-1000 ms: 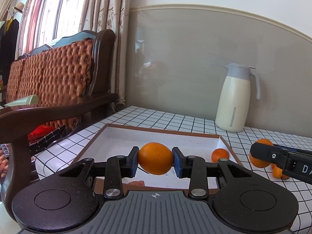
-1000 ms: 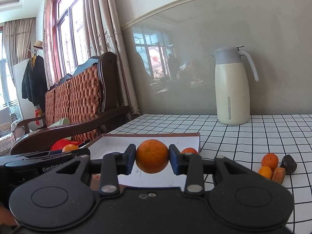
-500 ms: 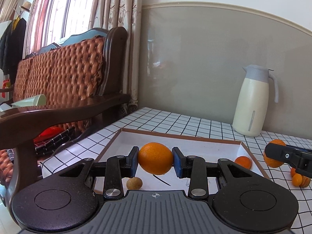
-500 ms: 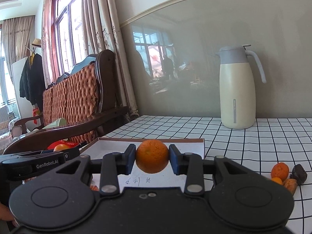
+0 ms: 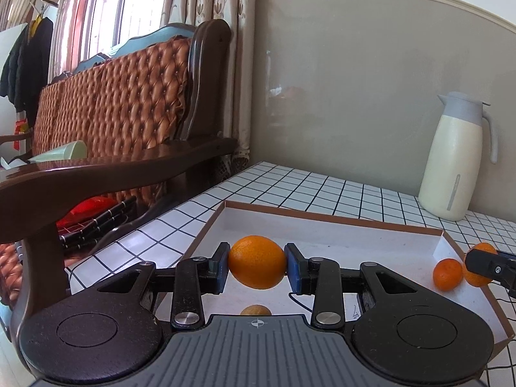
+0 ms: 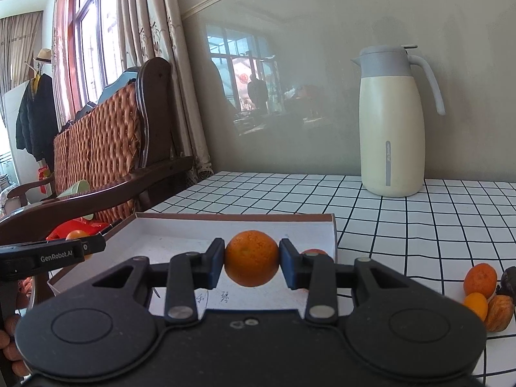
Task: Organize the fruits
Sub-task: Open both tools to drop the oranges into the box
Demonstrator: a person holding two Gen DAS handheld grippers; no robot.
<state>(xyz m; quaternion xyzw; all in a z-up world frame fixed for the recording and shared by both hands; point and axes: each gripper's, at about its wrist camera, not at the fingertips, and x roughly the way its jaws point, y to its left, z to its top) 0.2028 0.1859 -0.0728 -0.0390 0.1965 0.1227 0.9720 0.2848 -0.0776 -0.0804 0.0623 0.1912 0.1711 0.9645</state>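
1. The shallow white cardboard box with a brown rim (image 5: 325, 217) lies open-topped on the black-and-white checked tablecloth (image 6: 403, 222); most of its white floor is bare from 11 to 1 o'clock in the left wrist view.
2. Inside it, a small orange mandarin (image 5: 447, 274) sits in the corner at 3 o'clock, and a small tan round fruit (image 5: 255, 310) lies near the front edge.
3. The dark wooden armrest of the brown quilted sofa (image 5: 106, 174) hems the table's side at 9 o'clock.
4. The cream thermos jug with a grey lid (image 6: 391, 122) stands near the wall at 1 o'clock, well apart from the box.
5. A cluster of small fruits (image 6: 483, 293) occupies cloth at 3 o'clock in the right wrist view.
6. Checked cloth between box and jug lies free.
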